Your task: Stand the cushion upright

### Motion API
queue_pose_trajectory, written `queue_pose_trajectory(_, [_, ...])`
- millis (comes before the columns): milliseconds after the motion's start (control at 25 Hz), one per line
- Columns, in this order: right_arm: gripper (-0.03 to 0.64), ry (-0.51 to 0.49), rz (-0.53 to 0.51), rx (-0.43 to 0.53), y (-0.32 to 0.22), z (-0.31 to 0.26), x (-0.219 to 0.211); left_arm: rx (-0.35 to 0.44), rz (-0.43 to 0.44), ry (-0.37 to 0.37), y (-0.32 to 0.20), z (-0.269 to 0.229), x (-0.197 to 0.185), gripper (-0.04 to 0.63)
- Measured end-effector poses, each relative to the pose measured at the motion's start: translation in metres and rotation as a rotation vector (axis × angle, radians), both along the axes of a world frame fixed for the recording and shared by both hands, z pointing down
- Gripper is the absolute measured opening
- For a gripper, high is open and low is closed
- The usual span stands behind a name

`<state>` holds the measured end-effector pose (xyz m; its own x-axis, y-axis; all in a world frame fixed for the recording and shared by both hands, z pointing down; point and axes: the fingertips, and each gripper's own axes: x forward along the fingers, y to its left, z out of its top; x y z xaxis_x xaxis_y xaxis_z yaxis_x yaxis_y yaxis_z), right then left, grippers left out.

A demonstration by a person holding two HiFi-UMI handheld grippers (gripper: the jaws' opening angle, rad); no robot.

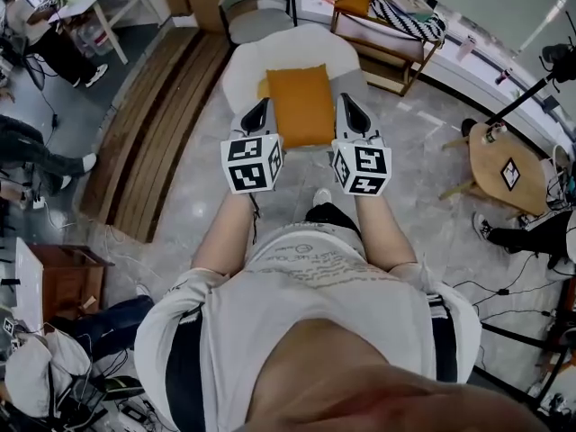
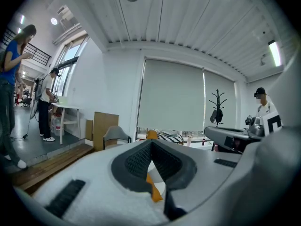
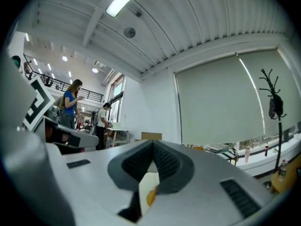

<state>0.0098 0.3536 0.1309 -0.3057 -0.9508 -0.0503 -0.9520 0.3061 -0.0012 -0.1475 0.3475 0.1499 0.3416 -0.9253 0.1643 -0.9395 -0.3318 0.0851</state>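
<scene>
An orange cushion (image 1: 300,104) lies flat on a white padded seat (image 1: 245,67) in front of me in the head view. My left gripper (image 1: 261,108) hovers by the cushion's left edge and my right gripper (image 1: 347,102) by its right edge, each pointing away from me. Both have their jaws together with nothing between them. In the left gripper view the shut jaws (image 2: 151,147) leave only a sliver of the orange cushion (image 2: 154,191) showing below them. The right gripper view is much the same: shut jaws (image 3: 153,147) over a small patch of cushion (image 3: 150,197).
Behind the seat stand a grey chair (image 1: 256,9) and a wooden rack (image 1: 389,50) with a striped cloth. A low wooden platform (image 1: 162,124) runs along the left. A round wooden stool (image 1: 508,169) stands at the right. People stand at the left, and cables lie on the floor.
</scene>
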Motion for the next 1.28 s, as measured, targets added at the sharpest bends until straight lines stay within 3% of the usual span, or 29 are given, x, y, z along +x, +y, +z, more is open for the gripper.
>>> queue_pose_trajectory(480, [0.028,-0.005,0.005,0.015,-0.061,0.003,-0.008,0.007,-0.015,-0.007,-0.052,0.006,-0.014,0.020])
queue_pose_trajectory(1280, [0.028,-0.020,0.019,-0.058,-0.240,0.044,0.013,-0.072,0.013,-0.020,-0.233,0.047,0.009,0.020])
